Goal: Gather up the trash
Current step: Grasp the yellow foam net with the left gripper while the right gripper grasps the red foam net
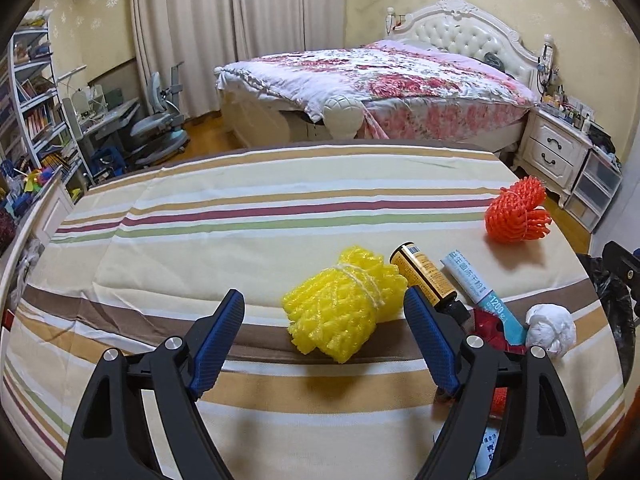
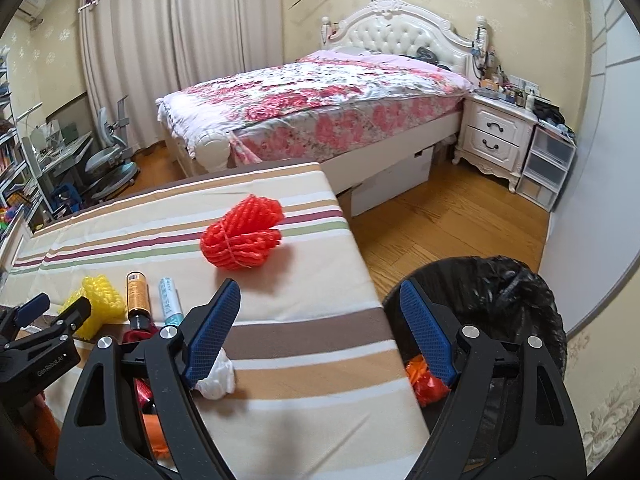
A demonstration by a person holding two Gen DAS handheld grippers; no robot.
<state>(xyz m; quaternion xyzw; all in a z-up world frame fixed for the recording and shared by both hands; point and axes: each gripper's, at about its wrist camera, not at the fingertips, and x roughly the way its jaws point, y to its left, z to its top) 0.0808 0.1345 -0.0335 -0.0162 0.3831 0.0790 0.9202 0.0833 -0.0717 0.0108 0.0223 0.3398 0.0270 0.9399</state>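
On the striped tablecloth (image 1: 240,208) lies a yellow foam net (image 1: 344,312), just ahead of my left gripper (image 1: 323,296), whose jaws stand open and clear of it. Beside it lie a brown bottle (image 1: 424,276), a white and teal tube (image 1: 480,288), a red wrapper (image 1: 488,324) and a crumpled white tissue (image 1: 552,328). An orange-red foam net (image 2: 240,236) sits further back. My right gripper (image 2: 320,287) hangs open over the table's right edge with nothing between its fingers; the tissue (image 2: 218,376) peeks out under its left finger.
A bin lined with a black bag (image 2: 500,280) stands on the wooden floor right of the table, with orange plastic (image 2: 424,384) inside. A floral bed (image 2: 340,100), a white nightstand (image 2: 496,136) and a desk with chair (image 2: 104,160) lie beyond.
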